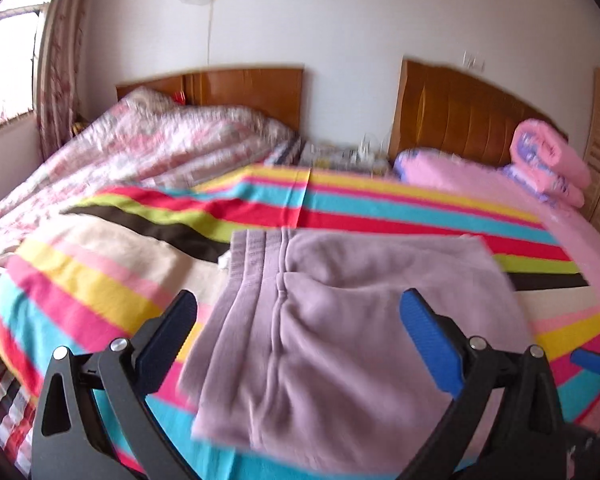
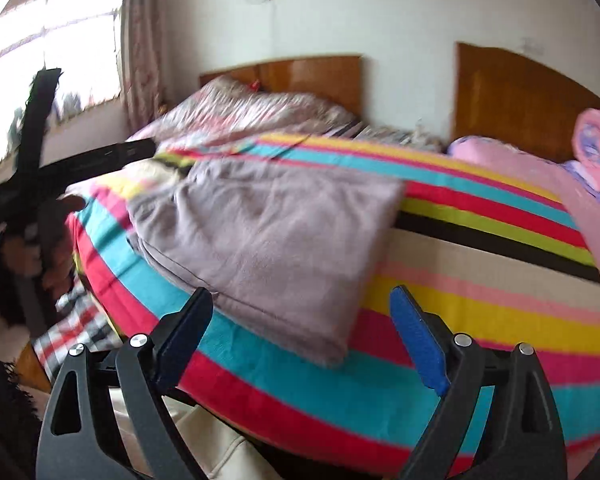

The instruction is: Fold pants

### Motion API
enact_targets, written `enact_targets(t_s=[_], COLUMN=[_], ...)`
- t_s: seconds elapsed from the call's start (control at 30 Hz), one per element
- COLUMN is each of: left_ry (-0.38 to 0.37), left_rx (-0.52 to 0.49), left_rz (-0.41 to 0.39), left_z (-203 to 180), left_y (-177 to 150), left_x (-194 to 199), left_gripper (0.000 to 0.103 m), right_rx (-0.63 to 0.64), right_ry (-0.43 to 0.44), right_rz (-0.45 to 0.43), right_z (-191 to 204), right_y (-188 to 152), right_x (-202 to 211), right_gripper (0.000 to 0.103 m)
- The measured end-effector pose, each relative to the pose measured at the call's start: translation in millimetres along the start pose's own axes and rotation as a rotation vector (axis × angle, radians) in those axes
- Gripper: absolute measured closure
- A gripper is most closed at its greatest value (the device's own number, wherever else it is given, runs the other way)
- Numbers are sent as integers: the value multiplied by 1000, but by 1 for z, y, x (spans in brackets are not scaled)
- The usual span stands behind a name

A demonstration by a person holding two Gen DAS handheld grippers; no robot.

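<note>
The folded mauve fleece pants (image 2: 260, 236) look soft, light and floppy, best pinched at a folded edge; the left gripper (image 1: 300, 336) and right gripper (image 2: 300, 336) are both spread and empty.

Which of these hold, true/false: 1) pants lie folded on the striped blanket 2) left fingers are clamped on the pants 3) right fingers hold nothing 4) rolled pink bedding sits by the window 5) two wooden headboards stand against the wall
1) True: the mauve pants lie folded on the striped blanket.
2) False: the left gripper is open, its fingers spread either side of the pants, pressing on nothing.
3) True: the right gripper is open and empty.
4) False: the rolled pink bedding lies at the right headboard, far from the window.
5) True: the left headboard stands beside the other.
</note>
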State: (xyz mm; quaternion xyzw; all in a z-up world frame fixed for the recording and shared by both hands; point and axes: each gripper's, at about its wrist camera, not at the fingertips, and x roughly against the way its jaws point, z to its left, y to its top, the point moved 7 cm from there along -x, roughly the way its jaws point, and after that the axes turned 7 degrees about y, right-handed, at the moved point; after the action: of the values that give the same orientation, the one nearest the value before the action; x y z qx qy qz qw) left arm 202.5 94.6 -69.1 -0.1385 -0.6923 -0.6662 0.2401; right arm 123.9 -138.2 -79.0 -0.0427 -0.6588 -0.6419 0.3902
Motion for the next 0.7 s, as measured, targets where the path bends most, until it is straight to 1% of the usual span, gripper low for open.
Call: enact_targets(t_s=[0.1, 0.17, 0.2, 0.23, 0.3, 0.37, 0.4, 0.43, 0.57, 0.63, 0.7], left_ry=[26, 47, 57, 56, 30, 18, 2, -9, 2, 5, 14], left_rx=[24, 45, 54, 58, 50, 54, 55, 46, -28, -41, -40], left_rz=[-82, -131, -153, -173, -189, -185, -171, -146, -72, -61, -68], left_z=[0, -1, -1, -2, -7, -10, -11, -13, -22, -22, -19], left_y=[4, 4, 4, 4, 1, -9, -16, -23, -50, -56, -58], left_x=[54, 84, 97, 109, 130, 141, 142, 140, 132, 130, 132], left_gripper=[1, 1, 1, 1, 1, 1, 1, 1, 1, 1, 1], right_rx=[-25, -18, -8, -6, -35, -85, -97, -105, -133, -149, -146], right_ry=[-32, -51, -75, -94, -103, -109, -121, -132, -144, -139, -139], right_rz=[-62, -96, -117, -131, -142, -158, -169, -181, -174, -164, -156], right_z=[4, 7, 9, 9, 9, 8, 7, 6, 5, 5, 7], right_y=[-2, -2, -2, -2, -2, -2, -4, -5, -8, -10, -11], right_x=[30, 47, 56, 62, 66, 68, 72, 76, 71, 67, 64], right_gripper=[14, 14, 14, 14, 13, 7, 5, 5, 5, 5, 5])
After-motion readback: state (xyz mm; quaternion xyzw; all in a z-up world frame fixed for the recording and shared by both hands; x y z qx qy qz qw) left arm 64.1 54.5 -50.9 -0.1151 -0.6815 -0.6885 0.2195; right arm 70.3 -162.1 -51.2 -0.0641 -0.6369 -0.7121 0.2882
